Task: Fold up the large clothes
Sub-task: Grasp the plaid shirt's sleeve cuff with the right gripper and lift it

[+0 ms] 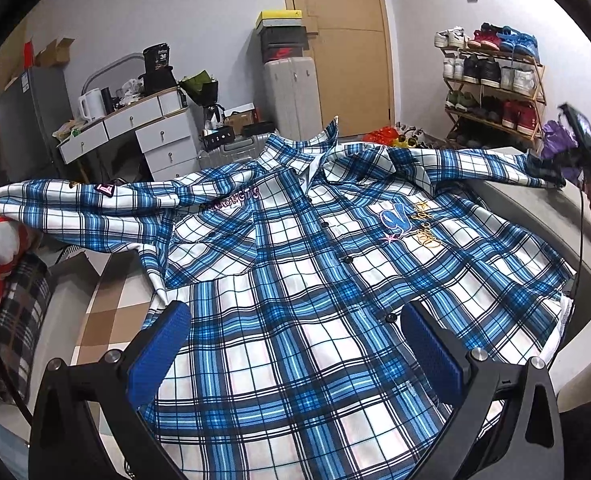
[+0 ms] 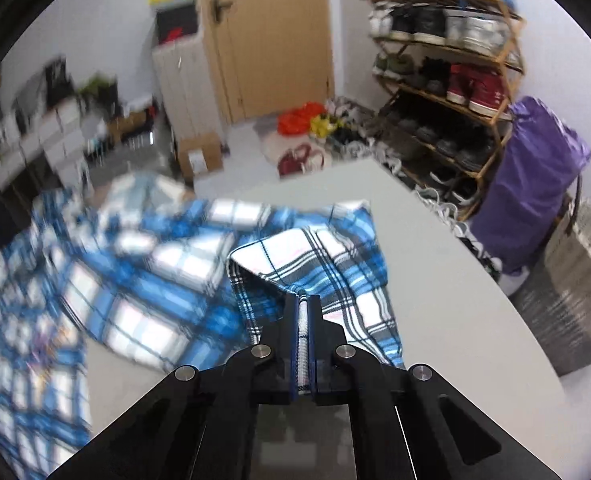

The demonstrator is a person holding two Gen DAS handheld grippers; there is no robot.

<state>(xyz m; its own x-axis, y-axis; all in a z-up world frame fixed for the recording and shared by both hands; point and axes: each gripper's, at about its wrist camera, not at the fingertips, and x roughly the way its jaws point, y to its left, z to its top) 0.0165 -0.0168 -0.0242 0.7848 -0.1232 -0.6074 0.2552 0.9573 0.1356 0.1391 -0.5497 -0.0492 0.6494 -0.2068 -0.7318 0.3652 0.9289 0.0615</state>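
Plaid cloth at the sleeve cuff (image 2: pixel 311 276) is pinched flat between the pressed-together pads of the right gripper (image 2: pixel 303 320), while the left gripper (image 1: pixel 295 344) is held spread and empty above the hem of the shirt (image 1: pixel 307 264), which is laid face up and buttoned on the grey table (image 2: pixel 435 280). Judged from this, the sleeve is best carried across the chest low and taut, with the body kept flat, so that no crease is dragged in. Beyond, the far sleeve (image 1: pixel 75 208) is draped off the table's edge.

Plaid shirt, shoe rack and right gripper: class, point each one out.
Plaid shirt (image 1: pixel 307 280), left wrist view, buttoned front.
Shoe rack (image 2: pixel 447 80), right wrist view, middle shelf.
Right gripper (image 2: pixel 303 300), right wrist view, tips clamping the sleeve cuff.
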